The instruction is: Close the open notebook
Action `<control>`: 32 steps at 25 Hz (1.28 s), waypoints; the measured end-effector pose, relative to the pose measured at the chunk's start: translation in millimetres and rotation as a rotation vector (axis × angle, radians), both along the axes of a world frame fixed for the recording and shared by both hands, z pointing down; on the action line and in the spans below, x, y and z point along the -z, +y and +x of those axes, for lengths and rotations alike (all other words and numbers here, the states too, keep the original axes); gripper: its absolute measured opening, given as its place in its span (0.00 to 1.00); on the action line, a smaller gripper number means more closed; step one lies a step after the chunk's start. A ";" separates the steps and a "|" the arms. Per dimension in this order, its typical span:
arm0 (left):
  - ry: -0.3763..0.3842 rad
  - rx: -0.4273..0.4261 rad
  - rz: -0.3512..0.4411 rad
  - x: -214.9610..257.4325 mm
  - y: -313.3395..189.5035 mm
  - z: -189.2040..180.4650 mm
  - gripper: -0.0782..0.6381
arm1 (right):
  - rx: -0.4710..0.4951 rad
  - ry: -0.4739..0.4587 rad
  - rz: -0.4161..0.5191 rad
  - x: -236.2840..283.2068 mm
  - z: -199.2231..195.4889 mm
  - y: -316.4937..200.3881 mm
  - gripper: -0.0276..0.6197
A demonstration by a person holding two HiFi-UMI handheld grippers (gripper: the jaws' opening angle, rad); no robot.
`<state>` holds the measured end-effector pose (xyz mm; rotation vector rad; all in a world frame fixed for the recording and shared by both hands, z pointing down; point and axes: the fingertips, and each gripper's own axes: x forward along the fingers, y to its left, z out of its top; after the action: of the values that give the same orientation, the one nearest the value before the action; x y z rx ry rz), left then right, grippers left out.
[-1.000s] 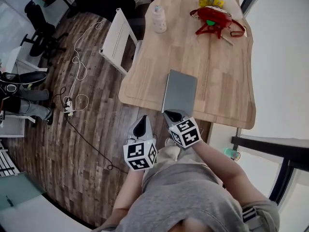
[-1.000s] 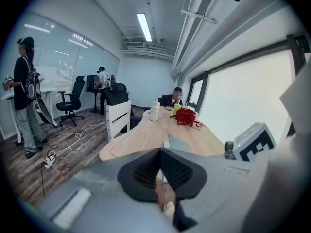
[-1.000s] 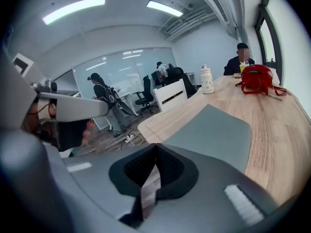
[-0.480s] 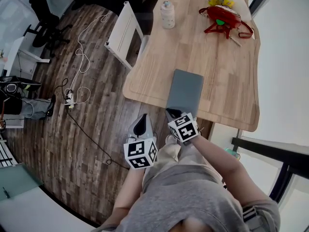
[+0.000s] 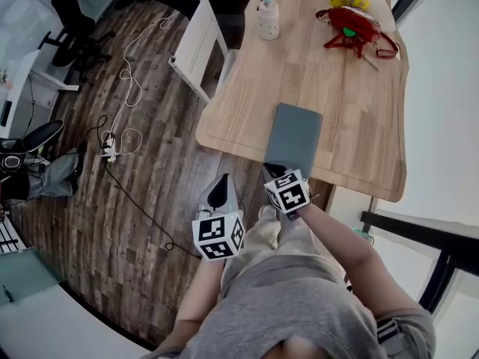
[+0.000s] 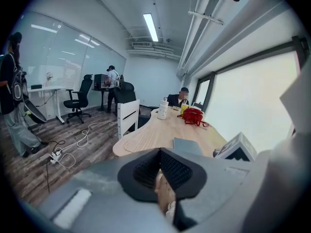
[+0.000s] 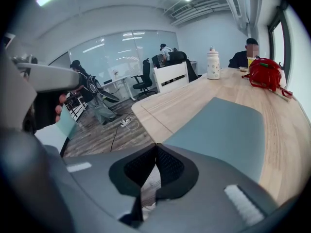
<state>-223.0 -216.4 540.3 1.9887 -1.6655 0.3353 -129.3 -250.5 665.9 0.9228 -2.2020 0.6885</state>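
Note:
The notebook [image 5: 294, 140] lies closed and flat on the wooden table [image 5: 247, 103], grey-blue cover up, close to the near edge. It shows ahead of the jaws in the right gripper view, notebook [image 7: 223, 130], and farther off in the left gripper view, notebook [image 6: 187, 146]. My right gripper [image 5: 271, 172] hangs just short of the notebook's near edge, shut on nothing; right gripper [image 7: 156, 147] has its pads meeting, with floor behind them. My left gripper [image 5: 221, 182] hovers over the floor to the left of the table corner, apart from the notebook. Left gripper [image 6: 159, 152] has its pads together and empty.
At the table's far end stand a white bottle [image 5: 269, 17] and a red bag [image 5: 354, 28]. A white chair [image 5: 196, 47] stands at the table's left side. Cables [image 5: 120, 137] trail over the wooden floor. People sit and stand farther back in the room.
My right gripper has sunk a little by the notebook's near edge. The head view has shifted slightly. The notebook has stayed closed and the left gripper has barely moved.

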 end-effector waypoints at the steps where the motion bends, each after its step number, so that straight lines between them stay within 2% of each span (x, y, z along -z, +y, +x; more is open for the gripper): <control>1: 0.001 0.002 0.001 0.0 1.6 -1.4 0.12 | -0.002 0.004 0.001 -0.2 -0.1 0.1 0.05; 8: 0.013 0.017 0.010 -1.0 12.1 -8.5 0.12 | -0.008 0.024 0.011 -0.2 0.2 -0.7 0.05; 10: 0.016 0.021 0.010 -1.8 15.3 -9.0 0.12 | -0.011 0.007 -0.006 1.1 -1.3 1.0 0.06; 13: 0.014 0.024 0.011 -3.5 17.5 -7.6 0.12 | -0.009 -0.044 -0.026 9.1 -5.5 6.1 0.15; 16: 0.017 0.028 0.020 -0.9 17.4 -3.9 0.12 | -0.010 -0.074 -0.006 22.0 -5.1 9.6 0.16; 27: 0.010 0.008 0.035 12.8 44.6 34.0 0.12 | -0.042 -0.136 0.078 79.9 31.6 41.6 0.14; 32: 0.013 0.003 0.045 22.4 70.5 54.0 0.12 | -0.036 -0.155 0.115 104.9 51.5 72.8 0.09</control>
<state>-169.0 -145.9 518.0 2.0164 -1.6824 0.2850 -77.7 -177.6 561.0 0.9979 -2.3878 0.6764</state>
